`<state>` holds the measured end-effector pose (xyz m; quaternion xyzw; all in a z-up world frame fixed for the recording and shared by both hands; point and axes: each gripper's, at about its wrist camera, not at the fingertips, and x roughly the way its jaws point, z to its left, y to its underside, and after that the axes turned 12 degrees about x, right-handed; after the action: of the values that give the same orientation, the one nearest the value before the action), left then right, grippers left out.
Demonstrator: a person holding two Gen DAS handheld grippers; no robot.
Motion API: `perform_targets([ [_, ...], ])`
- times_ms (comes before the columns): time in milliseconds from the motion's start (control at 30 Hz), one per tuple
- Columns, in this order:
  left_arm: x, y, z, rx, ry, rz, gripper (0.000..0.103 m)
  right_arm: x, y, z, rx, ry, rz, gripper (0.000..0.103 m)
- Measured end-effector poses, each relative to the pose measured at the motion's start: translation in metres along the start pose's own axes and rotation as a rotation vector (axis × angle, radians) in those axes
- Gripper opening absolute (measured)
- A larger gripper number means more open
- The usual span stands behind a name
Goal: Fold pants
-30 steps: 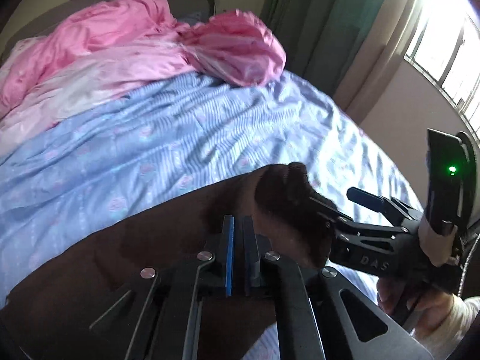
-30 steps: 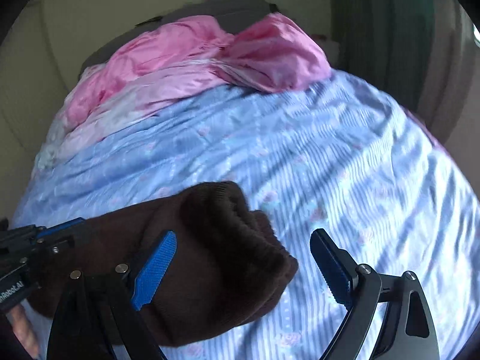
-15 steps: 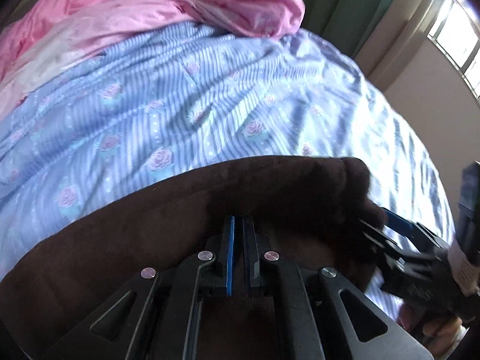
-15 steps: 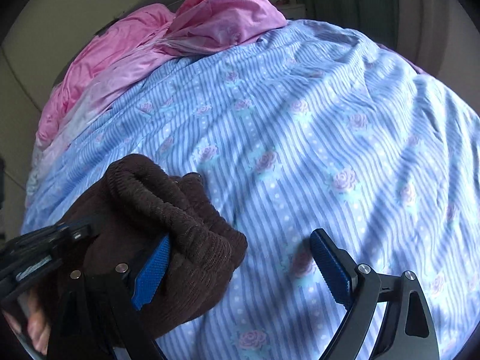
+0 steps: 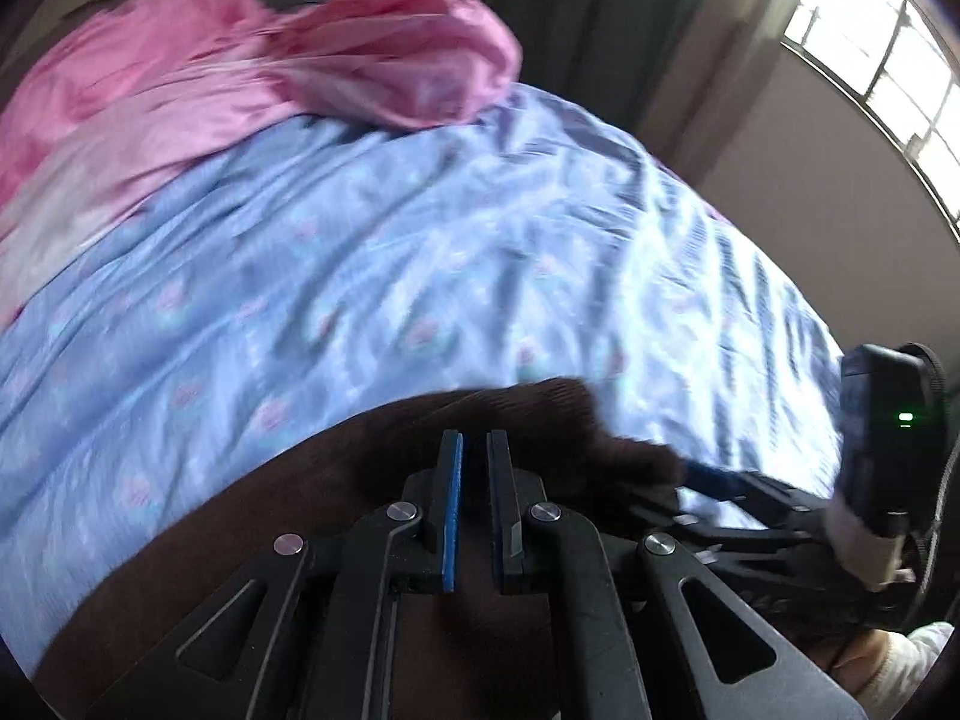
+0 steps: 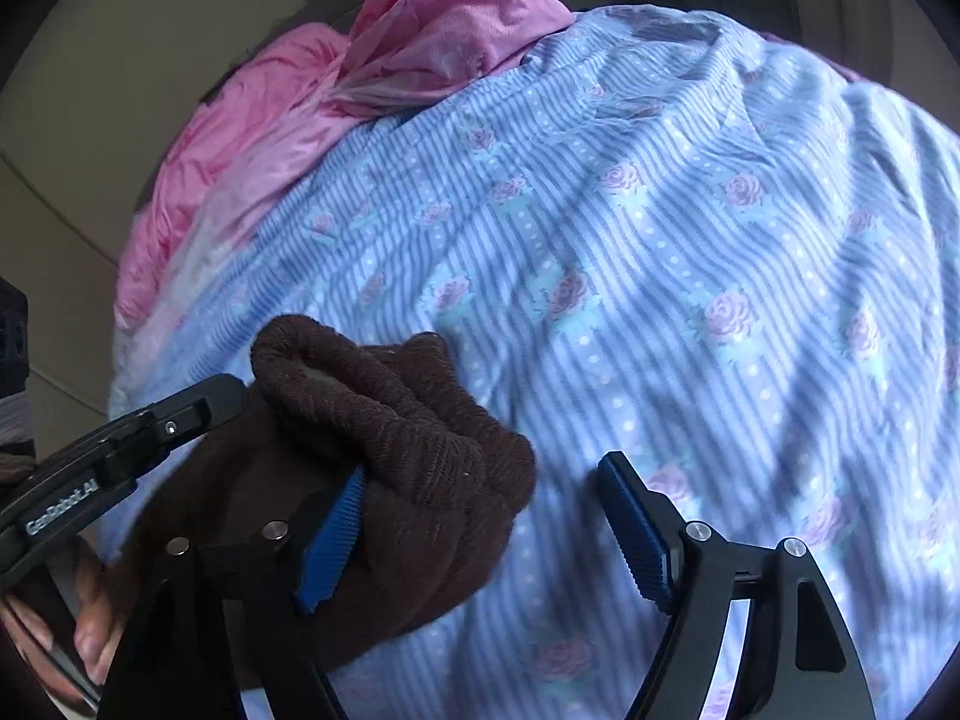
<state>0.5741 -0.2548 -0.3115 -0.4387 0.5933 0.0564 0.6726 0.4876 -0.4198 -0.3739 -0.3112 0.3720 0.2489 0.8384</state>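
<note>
Dark brown knit pants (image 5: 336,516) lie across the near part of the bed. My left gripper (image 5: 474,450) is nearly shut, a narrow gap between its blue pads, on the pants fabric under it. In the right wrist view the bunched ribbed end of the pants (image 6: 390,438) drapes over my left-hand finger (image 6: 333,540). My right gripper (image 6: 480,534) is wide open, with bare sheet between the pants and the right-hand finger (image 6: 636,534). The right gripper also shows in the left wrist view (image 5: 750,510), and the left gripper shows at the left of the right wrist view (image 6: 120,444).
The bed has a blue striped sheet with roses (image 6: 660,252). A crumpled pink blanket (image 5: 240,72) is heaped at the far end. A green curtain (image 5: 588,24) and a window (image 5: 882,54) are to the right, past the bed's edge.
The left gripper's pads have parted slightly and the view has pulled back from the bed. The right gripper stays wide open with the pants end over one finger.
</note>
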Motion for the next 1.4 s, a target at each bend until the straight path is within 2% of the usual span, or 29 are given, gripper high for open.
perform_targets([
  [167,0.026,-0.021,-0.011,0.041,0.021,0.031,0.006,0.011,0.0,-0.009,0.079,-0.028,0.017,0.077],
  [400,0.062,-0.026,-0.003,-0.01,0.067,0.107,0.001,0.018,-0.003,-0.015,0.121,-0.074,0.037,0.067],
  [633,0.084,-0.03,-0.009,0.005,0.053,0.164,0.0,0.02,-0.004,-0.021,0.172,-0.101,0.052,0.058],
  [800,0.096,-0.025,0.001,-0.064,0.095,0.181,0.0,0.019,-0.004,-0.021,0.173,-0.088,0.058,0.048],
  [933,0.095,-0.028,0.002,-0.069,0.1,0.192,0.0,0.012,-0.006,-0.012,0.152,-0.058,0.046,0.044],
  [1033,0.083,-0.033,0.003,-0.084,0.098,0.192,0.0,0.005,-0.006,0.001,0.124,-0.021,0.029,0.043],
  [1167,0.034,-0.033,0.014,-0.141,0.08,0.1,0.007,-0.018,-0.006,0.02,0.09,-0.018,-0.013,0.043],
  [1233,0.006,-0.026,0.021,-0.173,0.036,0.066,0.01,-0.035,-0.005,0.035,0.05,-0.018,-0.05,0.043],
  [1300,-0.026,-0.013,0.028,-0.179,-0.047,0.047,0.011,-0.052,-0.003,0.055,-0.001,-0.015,-0.086,0.043],
  [1400,-0.077,0.021,0.043,-0.224,-0.119,0.028,0.011,-0.073,0.002,0.091,-0.103,0.029,-0.126,0.043],
])
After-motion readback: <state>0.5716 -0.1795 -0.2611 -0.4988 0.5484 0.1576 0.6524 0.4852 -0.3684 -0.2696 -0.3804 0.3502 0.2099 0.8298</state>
